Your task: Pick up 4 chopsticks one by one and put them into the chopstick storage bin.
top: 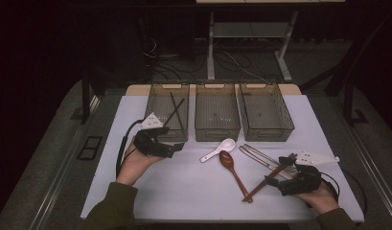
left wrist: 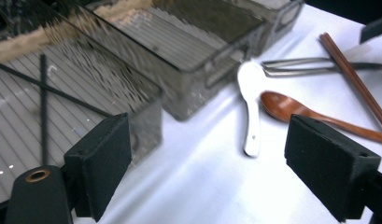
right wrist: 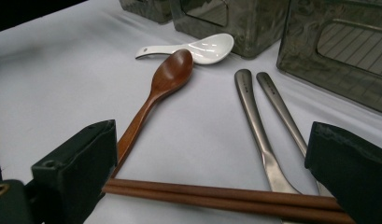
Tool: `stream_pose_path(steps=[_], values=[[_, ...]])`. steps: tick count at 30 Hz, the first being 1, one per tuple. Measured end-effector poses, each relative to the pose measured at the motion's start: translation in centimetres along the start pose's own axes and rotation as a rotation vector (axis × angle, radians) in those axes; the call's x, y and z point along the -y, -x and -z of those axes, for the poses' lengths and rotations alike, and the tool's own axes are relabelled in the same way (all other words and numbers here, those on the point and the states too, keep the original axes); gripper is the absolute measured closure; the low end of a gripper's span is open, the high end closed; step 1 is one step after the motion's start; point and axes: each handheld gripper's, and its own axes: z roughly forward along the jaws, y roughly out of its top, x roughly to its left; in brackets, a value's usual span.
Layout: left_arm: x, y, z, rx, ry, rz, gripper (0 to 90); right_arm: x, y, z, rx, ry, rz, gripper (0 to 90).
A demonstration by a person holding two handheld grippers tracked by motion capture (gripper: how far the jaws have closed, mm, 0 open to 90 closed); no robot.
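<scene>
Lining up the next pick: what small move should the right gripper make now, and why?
Probably ease the right gripper down and close on the brown chopsticks. Its jaws stand open on either side of the pair, which lies across the metal utensil handles. A black pair already lies in the left bin.

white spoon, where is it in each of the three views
High view: white spoon at table centre, before the middle bin.
Left gripper view: right of centre, upright.
Right gripper view: top centre.
Shared landmark: the wooden spoon beside it.
</scene>
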Motion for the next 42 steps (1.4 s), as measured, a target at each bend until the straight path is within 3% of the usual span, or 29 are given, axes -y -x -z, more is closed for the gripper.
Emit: stream_pose_path(steps=[14, 20, 23, 25, 30, 34, 42], values=[[5.7, 3.1, 0.4, 0.008, -0.015, -0.010, 8.3, -0.1, -0.1, 0.5, -0.044, -0.065, 0.012, 17.6], [6.6, 3.9, 0.5, 0.016, -0.023, -0.046, 3.7, 0.1, 0.0, 0.8, -0.058, -0.095, 0.030, 23.8], [6.9, 4.0, 0.6, 0.025, -0.017, -0.041, 1.5, 0.2, -0.2, 1.0, -0.074, -0.110, 0.039, 28.5], [7.2, 4.0, 0.5, 0.034, -0.028, -0.029, 0.9, 0.4, -0.3, 1.2, -0.082, -0.124, 0.051, 35.0], [7.2, 4.3, 0.0, 0.037, -0.053, -0.044, 0.0, 1.0, -0.3, 1.5, -0.078, -0.177, 0.057, 50.7], [7.2, 4.3, -0.1, 0.045, -0.046, -0.055, 0.0, 1.2, -0.3, 1.2, -0.092, -0.218, 0.072, 68.0], [7.2, 4.2, 0.0, 0.047, -0.038, -0.067, 0.0, 1.2, -0.8, 0.9, -0.144, -0.259, 0.109, 88.3]])
